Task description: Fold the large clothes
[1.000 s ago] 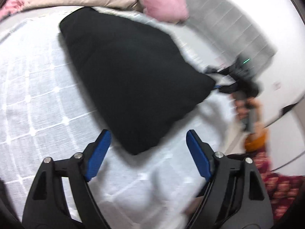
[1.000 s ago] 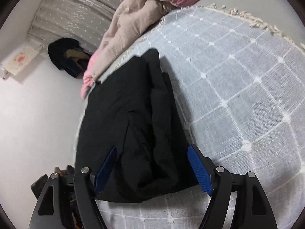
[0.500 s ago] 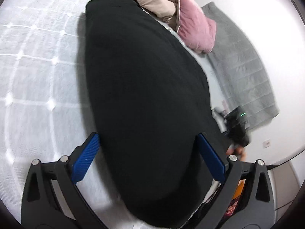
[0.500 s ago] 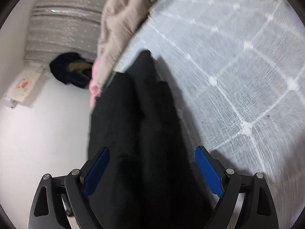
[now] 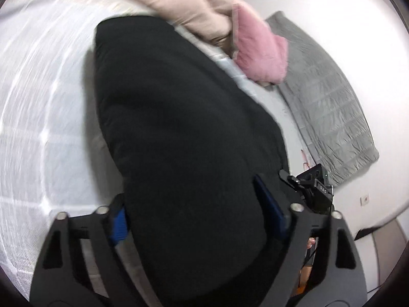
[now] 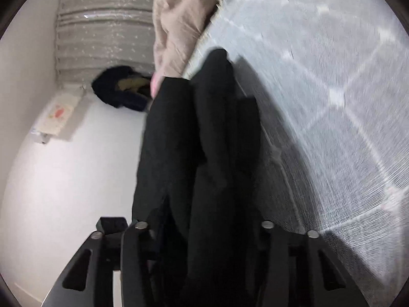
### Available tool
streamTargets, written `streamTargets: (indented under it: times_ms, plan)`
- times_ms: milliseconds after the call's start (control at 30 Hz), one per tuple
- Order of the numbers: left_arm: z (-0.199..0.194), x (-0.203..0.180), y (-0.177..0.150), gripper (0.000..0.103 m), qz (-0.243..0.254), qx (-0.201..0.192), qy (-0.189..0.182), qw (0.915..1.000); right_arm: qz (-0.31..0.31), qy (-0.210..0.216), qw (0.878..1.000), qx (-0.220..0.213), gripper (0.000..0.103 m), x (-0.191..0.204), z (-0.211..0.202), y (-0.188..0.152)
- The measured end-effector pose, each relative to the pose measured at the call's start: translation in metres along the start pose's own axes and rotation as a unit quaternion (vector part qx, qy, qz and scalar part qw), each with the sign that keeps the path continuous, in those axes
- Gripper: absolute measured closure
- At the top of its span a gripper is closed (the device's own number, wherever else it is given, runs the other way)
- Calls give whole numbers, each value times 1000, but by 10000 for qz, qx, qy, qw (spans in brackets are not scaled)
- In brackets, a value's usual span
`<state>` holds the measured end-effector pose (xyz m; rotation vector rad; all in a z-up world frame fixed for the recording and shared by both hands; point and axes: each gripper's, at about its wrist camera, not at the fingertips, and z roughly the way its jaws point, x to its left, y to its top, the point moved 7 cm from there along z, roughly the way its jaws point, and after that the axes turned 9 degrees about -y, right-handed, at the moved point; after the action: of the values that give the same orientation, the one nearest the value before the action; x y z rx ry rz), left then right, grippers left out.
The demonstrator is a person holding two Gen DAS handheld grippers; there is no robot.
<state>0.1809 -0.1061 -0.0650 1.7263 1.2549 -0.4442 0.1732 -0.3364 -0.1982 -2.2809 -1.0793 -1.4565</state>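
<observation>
Meanwhile, a folded black garment [image 5: 184, 133] lies on the white checked bedspread [image 5: 38, 128]; the left gripper [image 5: 196, 220] and right gripper [image 6: 202, 230], jaws spread wide, straddle its near end without pinching it.

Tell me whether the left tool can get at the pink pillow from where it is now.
Probably not directly. The left tool straddles the black garment, whose bulk lies between it and the pink pillow at the far end. It would have to back off first.
</observation>
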Motion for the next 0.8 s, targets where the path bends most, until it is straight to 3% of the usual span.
streamTargets:
  times_ms: [133,300,400,467,533,600,633,733,800]
  plan:
    - [16,-50,24,29,491,-133,-335,9981,-188,19,9976,-665,61,20,-43,14]
    - [64,-106,46,25,955,167,-923,9910,-457,-215,9813,-1859,60,33,-132,26]
    - [111,-105,52,17,1047,557,-639,9909,-304,-543,9710,-2307,49,17,-165,29]
    - [139,-81,50,17,1030,726,194,9918,108,-971,9651,-2430,37,-14,-174,34]
    - [149,-66,45,17,931,869,615,9899,713,-1785,9500,-2459,27,-57,-179,37]
    - [145,-66,37,17,842,815,431,9922,1054,-2108,9419,-2393,27,-85,-184,35]
    - [139,-70,33,17,885,776,331,9925,1192,-1976,9428,-2404,27,-92,-189,33]
    - [124,-93,21,19,1246,513,119,9908,1011,-1720,9436,-2642,27,-76,-204,30]
    - [107,-110,14,28,1402,155,-110,9899,608,-1826,9402,-2812,27,-53,-214,27]
